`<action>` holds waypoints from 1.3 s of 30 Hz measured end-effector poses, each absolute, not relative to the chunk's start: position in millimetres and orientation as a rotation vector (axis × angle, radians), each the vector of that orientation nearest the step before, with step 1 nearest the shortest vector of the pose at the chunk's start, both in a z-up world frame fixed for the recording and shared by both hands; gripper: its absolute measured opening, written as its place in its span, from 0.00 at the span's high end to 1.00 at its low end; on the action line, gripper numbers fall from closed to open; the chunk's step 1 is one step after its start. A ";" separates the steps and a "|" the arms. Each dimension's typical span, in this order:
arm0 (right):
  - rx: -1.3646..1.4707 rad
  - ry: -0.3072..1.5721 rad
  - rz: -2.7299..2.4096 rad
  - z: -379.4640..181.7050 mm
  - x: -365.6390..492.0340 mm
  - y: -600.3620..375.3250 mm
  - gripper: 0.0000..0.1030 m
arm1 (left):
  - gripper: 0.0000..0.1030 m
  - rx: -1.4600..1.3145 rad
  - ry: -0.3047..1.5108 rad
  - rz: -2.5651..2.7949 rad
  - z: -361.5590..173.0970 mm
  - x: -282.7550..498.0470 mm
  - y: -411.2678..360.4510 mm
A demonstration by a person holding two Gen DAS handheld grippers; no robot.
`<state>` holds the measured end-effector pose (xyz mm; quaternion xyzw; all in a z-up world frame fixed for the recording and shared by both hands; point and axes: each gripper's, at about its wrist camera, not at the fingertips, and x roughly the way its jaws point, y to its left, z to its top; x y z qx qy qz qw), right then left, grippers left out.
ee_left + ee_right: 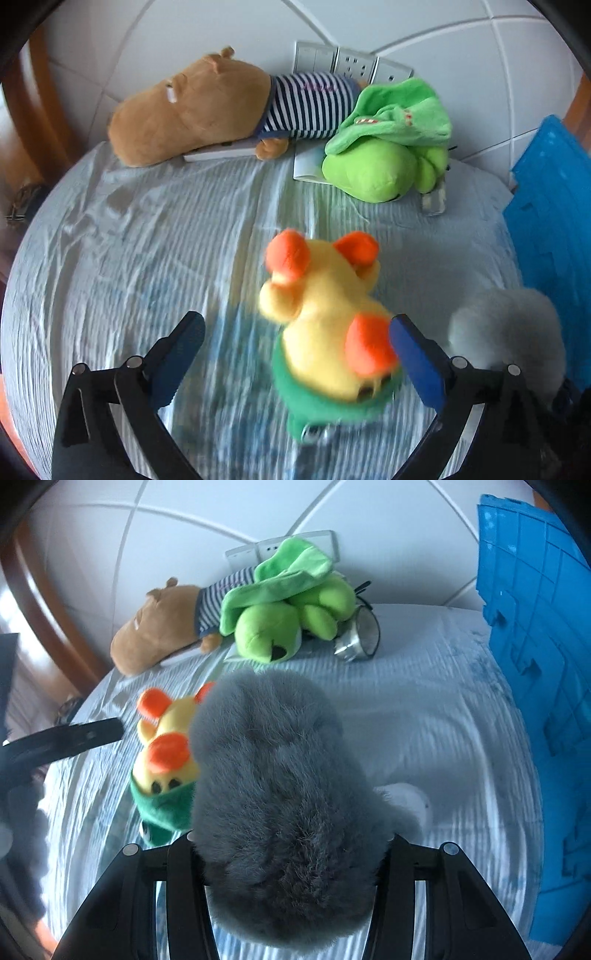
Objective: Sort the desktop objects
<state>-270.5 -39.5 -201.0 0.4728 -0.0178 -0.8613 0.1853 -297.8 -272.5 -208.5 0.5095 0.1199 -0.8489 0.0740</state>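
A yellow duck plush (325, 325) with orange feet and a green hood lies on the pale cloth-covered table (129, 240). It sits between the fingers of my left gripper (295, 323), close to the right finger (417, 354), and the jaws stand wide open around it. A fluffy grey plush (273, 805) fills the middle of the right wrist view, with my right gripper (291, 845) shut on it and the fingertips buried in the fur. The grey plush (506, 332) also shows just right of the left gripper. The duck (166, 760) lies left of the grey plush.
A brown plush in a striped shirt (192, 110) rests on a book (221, 153) at the back. A green plush (384, 147) and a metal-rimmed glass (358, 638) lie beside it. A blue crate (535, 664) stands at the right. Wall sockets (354, 62) are behind.
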 end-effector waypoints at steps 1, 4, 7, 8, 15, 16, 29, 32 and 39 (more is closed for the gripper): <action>1.331 -0.060 -2.426 -201.2 -274.9 -37.6 0.54 | 0.02 1.563 0.371 -2.532 -215.1 -307.7 -274.1; 1.334 -0.083 -2.417 -206.9 -286.9 -35.4 0.54 | 0.02 1.702 0.396 -2.458 -245.2 -338.7 -278.8; 1.352 -0.104 -2.401 -218.5 -299.5 -36.3 0.54 | 0.01 1.836 0.412 -2.397 -282.9 -361.8 -273.8; 1.362 -0.106 -2.392 -223.6 -303.2 -37.8 0.54 | 0.02 1.861 0.450 -2.397 -292.6 -365.1 -271.2; 1.417 -0.091 -2.353 -249.3 -315.8 -44.7 0.54 | 0.24 1.714 0.356 -2.548 -264.3 -345.2 -248.8; 1.415 -0.090 -2.354 -248.5 -315.5 -44.5 0.54 | 0.24 1.684 0.326 -2.570 -254.4 -338.3 -246.5; 1.194 -0.050 -2.424 -161.8 -255.8 -48.0 0.54 | 0.35 1.411 0.168 -2.721 -144.5 -240.9 -236.3; 1.149 -0.038 -2.436 -142.9 -238.1 -45.3 0.54 | 0.35 1.351 0.155 -2.752 -121.4 -221.3 -231.9; 1.045 -0.009 -2.471 -103.1 -201.0 -34.3 0.54 | 0.35 1.261 0.136 -2.786 -89.4 -178.4 -218.2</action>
